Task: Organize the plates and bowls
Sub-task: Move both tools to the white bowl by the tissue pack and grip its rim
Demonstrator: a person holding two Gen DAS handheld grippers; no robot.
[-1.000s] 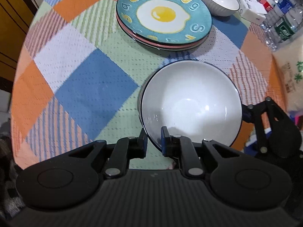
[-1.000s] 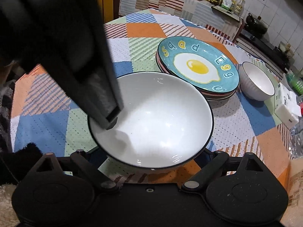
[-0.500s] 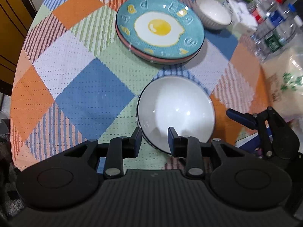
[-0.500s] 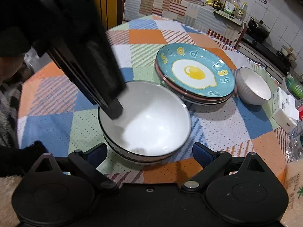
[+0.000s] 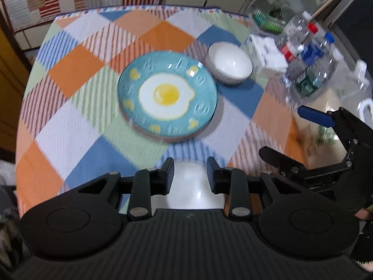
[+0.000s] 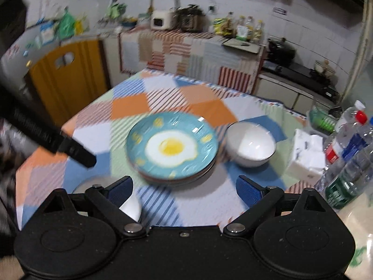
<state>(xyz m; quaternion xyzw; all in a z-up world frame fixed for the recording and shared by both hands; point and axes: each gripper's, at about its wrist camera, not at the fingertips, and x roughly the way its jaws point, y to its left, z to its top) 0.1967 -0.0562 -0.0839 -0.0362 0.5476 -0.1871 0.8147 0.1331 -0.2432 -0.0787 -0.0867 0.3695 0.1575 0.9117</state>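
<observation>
A large white bowl (image 5: 190, 186) rests on the checked tablecloth near the front edge, mostly hidden behind my left gripper (image 5: 190, 177), which is open and apart from it. The bowl's edge shows in the right wrist view (image 6: 130, 206). A teal fried-egg plate (image 5: 167, 98) tops a stack of plates mid-table; it also shows in the right wrist view (image 6: 172, 148). A small white bowl (image 5: 229, 63) stands right of the stack, also in the right wrist view (image 6: 250, 143). My right gripper (image 6: 184, 190) is wide open and empty, and shows in the left wrist view (image 5: 303, 135).
A white tissue pack (image 6: 305, 157) and several plastic bottles (image 6: 349, 158) stand at the table's right side. A yellow chair (image 6: 67, 79) stands left of the table. Kitchen counters lie behind. The round table's cloth (image 5: 77, 70) is bare at the left.
Both grippers let go of the large white bowl, which now rests on the table. Both have opened, pulled back and tilted up, so more of the table and kitchen shows.
</observation>
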